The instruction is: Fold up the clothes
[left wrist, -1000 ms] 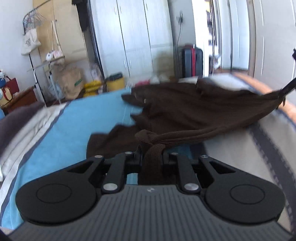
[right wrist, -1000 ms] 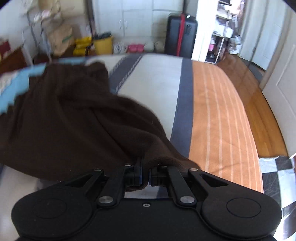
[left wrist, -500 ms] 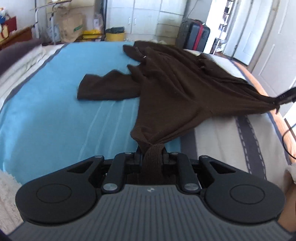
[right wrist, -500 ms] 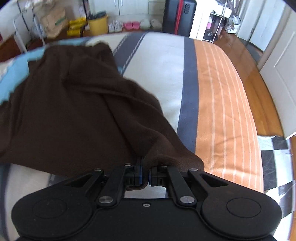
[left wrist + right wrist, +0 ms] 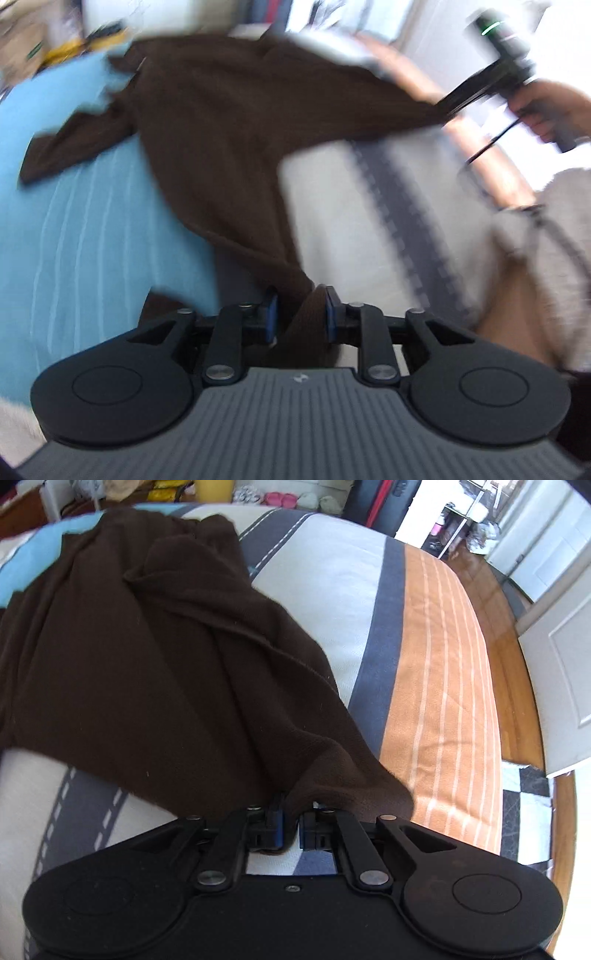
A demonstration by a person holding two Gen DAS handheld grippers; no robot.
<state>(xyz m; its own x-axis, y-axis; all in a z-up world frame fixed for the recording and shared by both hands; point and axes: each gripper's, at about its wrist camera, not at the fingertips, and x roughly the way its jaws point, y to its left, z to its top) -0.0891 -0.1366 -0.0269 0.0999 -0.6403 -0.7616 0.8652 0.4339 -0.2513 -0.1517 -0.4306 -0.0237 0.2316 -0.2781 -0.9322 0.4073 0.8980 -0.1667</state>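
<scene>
The left gripper (image 5: 298, 314) and right gripper (image 5: 290, 825) each clench an edge of the soft, limp brown sweater (image 5: 155, 657), stretched over the bed (image 5: 443, 672).

- Left tool (image 5: 298, 317): matte black, with two round flat discs at its outer corners and angular link arms running inward.
- Silver screws sit on the link pivots; the fingers (image 5: 270, 320) carry blue pads.
- Behind it lies a grey ribbed housing with a small pale logo at its front edge.
- Right tool (image 5: 290, 821): the same black build, with silver screws, blue pads and one small centre screw.
- In the left view, blurred, the right tool shows a green light and a thin black cable.
- The person wears a pale grey knit sleeve (image 5: 550, 236).
</scene>
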